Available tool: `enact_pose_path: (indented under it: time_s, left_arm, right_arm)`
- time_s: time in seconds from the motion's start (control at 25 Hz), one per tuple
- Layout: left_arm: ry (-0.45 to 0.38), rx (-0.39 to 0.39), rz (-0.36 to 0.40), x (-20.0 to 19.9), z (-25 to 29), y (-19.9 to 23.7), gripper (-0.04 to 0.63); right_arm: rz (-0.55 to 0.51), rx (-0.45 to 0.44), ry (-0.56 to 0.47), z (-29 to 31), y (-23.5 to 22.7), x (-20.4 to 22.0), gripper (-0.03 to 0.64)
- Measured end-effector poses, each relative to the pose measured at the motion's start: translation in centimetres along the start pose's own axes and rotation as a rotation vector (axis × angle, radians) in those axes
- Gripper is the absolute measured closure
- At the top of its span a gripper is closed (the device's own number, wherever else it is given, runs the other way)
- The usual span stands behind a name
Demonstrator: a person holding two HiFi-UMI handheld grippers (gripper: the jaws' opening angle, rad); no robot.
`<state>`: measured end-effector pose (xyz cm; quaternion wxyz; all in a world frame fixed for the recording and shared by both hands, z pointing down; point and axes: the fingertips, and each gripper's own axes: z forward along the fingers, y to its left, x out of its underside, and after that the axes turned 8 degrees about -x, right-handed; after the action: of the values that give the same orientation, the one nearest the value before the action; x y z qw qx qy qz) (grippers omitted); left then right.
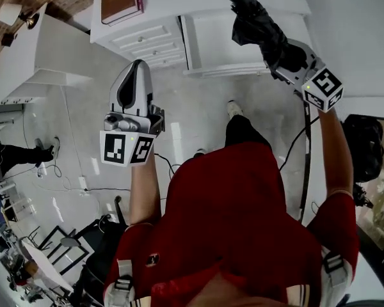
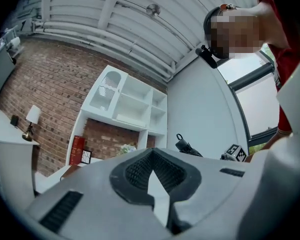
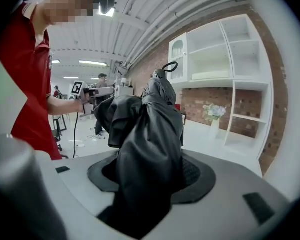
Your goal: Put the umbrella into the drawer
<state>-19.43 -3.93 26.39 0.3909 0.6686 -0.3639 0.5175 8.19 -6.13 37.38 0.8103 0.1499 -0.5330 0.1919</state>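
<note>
Short black folding umbrella (image 1: 261, 25), collapsed, cloth loose and bunched in rumpled folds rather than wrapped tight. Clamped near one end between the jaws of the right gripper (image 1: 287, 55), the rest sticking out beyond the jaws, a thin cord loop (image 3: 170, 62) at the far tip. Held up in the air, off every surface, above the pale floor (image 1: 198, 107) and just in front of white furniture. Seen from the right gripper view: dark cloth filling the whole gap between the pads, extra folds spilling out to the left side. Left gripper (image 1: 136, 75) out in front on the other side, well apart from the umbrella, jaws closed together on nothing. Just beyond it, a white chest of drawers (image 1: 150, 42) with a brown book (image 1: 120, 0) lying on top.
</note>
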Motion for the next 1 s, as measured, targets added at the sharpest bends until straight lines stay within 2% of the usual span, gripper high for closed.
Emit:
enact_pose_path:
  time_s: [0.24, 0.48, 0.76, 1.0]
  left_arm:
    - [0.004, -0.14, 0.026, 2.0, 5.7, -0.4, 0.589]
    - [-0.01, -0.23, 0.074, 3.1, 9.3, -1.0, 0.589]
    - [0.032, -0.273, 0.132, 4.3, 10.4, -1.8, 0.589]
    - [0.042, -0.264, 0.127, 6.0, 11.2, -0.8, 0.589]
  right_arm:
    - [-0.075, -0.176, 0.085, 3.1, -6.2, 3.8, 0.367]
    - [-0.132, -0.35, 0.181, 5.7, -8.8, 8.1, 0.37]
    - [-0.182, -0.465, 0.277, 7.2, -9.5, 11.5, 0.373]
    - [-0.209, -0.521, 0.353, 9.5, -9.6, 14.0, 0.373]
